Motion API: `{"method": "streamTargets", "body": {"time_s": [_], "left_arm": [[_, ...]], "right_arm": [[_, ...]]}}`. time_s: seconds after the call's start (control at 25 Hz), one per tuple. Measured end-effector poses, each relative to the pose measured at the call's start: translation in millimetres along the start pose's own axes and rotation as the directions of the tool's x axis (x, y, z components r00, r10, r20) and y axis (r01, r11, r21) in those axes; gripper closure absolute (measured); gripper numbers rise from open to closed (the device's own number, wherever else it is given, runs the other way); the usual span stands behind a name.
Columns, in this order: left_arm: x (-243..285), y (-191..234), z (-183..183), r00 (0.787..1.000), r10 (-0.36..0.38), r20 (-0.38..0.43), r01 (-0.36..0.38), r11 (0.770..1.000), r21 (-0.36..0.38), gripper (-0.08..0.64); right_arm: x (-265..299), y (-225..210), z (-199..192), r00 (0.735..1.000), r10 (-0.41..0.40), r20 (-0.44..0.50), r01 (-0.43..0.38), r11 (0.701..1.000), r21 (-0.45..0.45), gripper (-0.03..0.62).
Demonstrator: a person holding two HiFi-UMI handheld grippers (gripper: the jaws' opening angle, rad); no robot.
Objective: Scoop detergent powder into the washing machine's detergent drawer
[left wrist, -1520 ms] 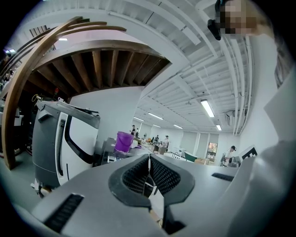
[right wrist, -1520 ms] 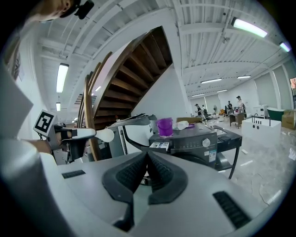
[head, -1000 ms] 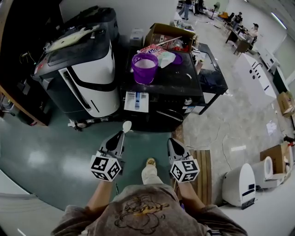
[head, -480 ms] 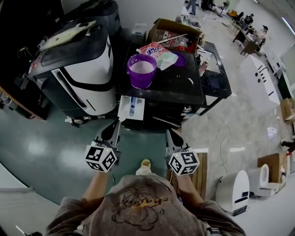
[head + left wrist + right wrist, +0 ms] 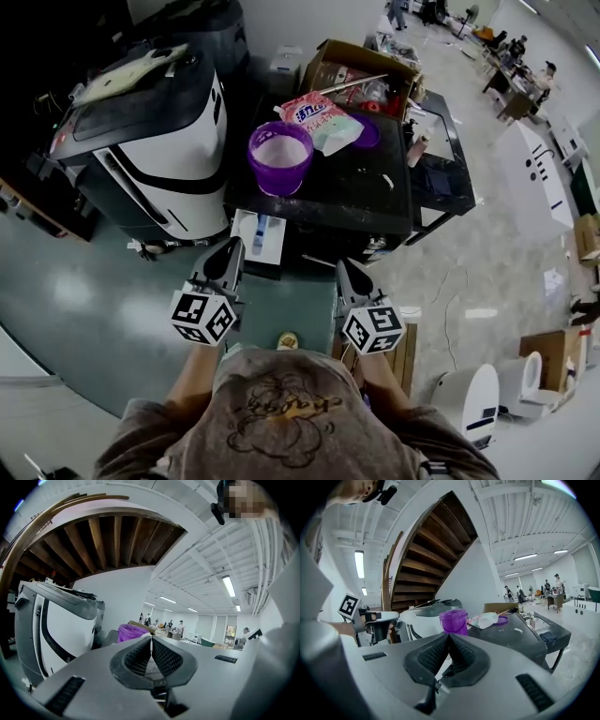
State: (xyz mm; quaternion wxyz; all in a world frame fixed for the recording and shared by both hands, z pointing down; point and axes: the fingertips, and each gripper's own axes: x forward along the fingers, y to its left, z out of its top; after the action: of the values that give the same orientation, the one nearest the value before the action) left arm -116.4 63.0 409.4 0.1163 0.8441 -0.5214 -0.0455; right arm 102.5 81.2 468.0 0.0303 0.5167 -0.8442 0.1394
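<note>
The person has stepped closer: the open detergent drawer (image 5: 258, 236) now lies just ahead of the left tongs (image 5: 233, 247), which are clamped on a thin white scoop (image 5: 151, 641). The right tongs (image 5: 343, 266) are pressed together, empty. The purple powder tub (image 5: 279, 155) stands farther ahead, so I'd say scooping can start.

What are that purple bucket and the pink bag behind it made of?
The purple bucket looks like translucent plastic, since its smooth wall lets some light through. The pink bag seems to be thin, glossy plastic film; it is crumpled and creased, with printed colours. Neither is certain from looks alone.
</note>
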Motion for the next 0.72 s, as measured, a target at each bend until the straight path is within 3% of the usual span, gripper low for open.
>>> {"method": "streamTargets", "body": {"time_s": [0.4, 0.72], "left_arm": [[26, 16, 8, 1.000, 0.009, 0.003, -0.009, 1.000, 0.005, 0.535], [69, 39, 27, 0.999, -0.036, 0.020, 0.036, 0.999, 0.010, 0.535]], "right_arm": [[31, -11, 3, 1.000, 0.012, -0.009, -0.012, 1.000, 0.020, 0.600], [65, -26, 17, 1.000, -0.030, 0.007, 0.030, 0.999, 0.023, 0.600]]}}
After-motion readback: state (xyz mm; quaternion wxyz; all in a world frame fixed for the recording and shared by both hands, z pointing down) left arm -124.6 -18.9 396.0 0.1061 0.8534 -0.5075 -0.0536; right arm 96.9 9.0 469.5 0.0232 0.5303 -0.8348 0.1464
